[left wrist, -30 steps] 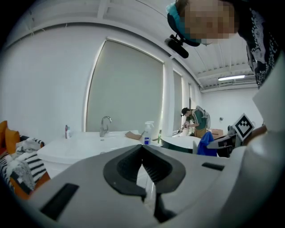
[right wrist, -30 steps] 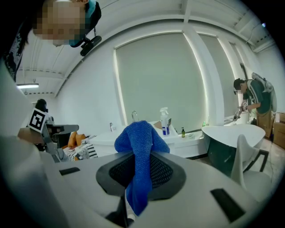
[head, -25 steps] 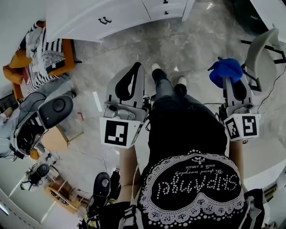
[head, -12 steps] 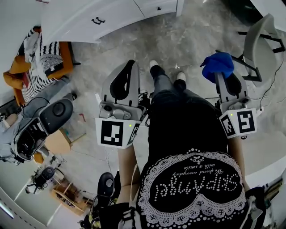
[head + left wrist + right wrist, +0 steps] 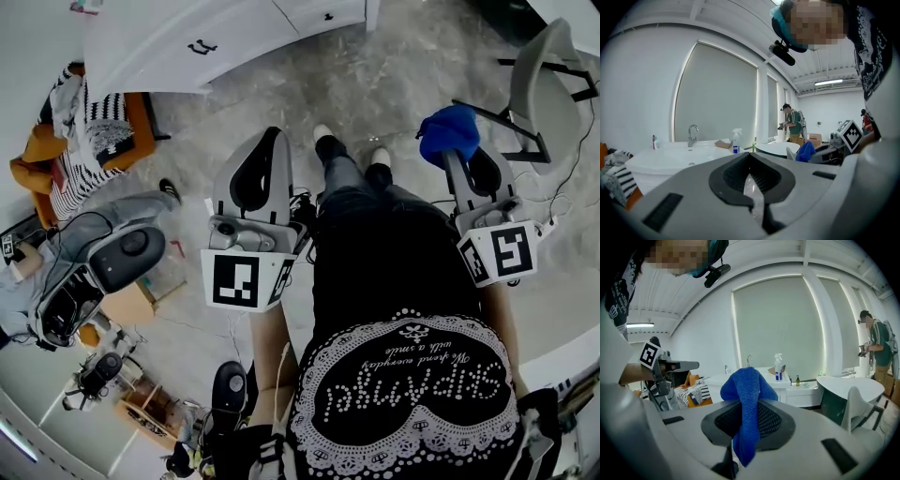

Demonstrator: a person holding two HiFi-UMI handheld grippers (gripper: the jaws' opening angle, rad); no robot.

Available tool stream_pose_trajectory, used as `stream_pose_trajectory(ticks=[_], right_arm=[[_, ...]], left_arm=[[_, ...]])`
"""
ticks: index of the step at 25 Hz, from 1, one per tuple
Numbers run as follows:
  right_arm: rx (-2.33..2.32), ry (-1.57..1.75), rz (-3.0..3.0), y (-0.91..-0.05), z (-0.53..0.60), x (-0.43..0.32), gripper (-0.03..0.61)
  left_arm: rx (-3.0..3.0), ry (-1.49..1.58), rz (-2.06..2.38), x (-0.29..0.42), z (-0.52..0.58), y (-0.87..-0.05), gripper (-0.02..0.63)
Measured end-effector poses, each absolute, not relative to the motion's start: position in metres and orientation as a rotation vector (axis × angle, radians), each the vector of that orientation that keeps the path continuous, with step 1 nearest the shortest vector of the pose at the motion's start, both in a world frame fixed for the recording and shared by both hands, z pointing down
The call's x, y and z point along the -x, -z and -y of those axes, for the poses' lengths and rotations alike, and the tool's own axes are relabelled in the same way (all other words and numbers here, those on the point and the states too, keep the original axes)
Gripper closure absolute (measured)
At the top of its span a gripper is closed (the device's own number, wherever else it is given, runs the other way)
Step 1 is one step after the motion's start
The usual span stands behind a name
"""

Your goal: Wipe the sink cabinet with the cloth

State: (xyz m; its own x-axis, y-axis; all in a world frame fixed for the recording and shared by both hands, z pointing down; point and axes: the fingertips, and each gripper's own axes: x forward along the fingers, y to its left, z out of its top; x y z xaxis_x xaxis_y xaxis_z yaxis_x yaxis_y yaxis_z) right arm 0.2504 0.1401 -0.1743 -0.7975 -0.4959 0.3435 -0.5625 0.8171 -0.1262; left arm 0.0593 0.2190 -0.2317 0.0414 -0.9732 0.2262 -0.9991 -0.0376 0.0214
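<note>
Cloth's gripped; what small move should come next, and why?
Probably carry the right gripper forward toward the sink cabinet. Its jaws are shut on the cloth, yet the cabinet stands apart across the floor, with nothing touching it.

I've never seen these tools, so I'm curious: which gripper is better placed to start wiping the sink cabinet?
The right. The right gripper is shut on the blue cloth; the left gripper is shut with no cloth. Both are apart from the sink cabinet.

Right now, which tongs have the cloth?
The right tongs: they are shut on the blue cloth, which drapes over their tips. The left tongs are shut with nothing gripped.
</note>
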Motion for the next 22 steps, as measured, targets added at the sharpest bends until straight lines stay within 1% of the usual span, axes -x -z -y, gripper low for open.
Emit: stream_pose_trajectory(ticks=[10,22], right_arm=[[-0.790,-0.309,2.706,0.173,-0.141,-0.268,0.518],[-0.752,-0.288,2.716,0.178,-0.150,-0.271,0.518]], left_arm=[[-2.165,-0.239,2.041,-0.082,-0.215,0.236,0.609],[-2.147,-0.251,2.048,-0.086,-0.224,0.237,0.611]])
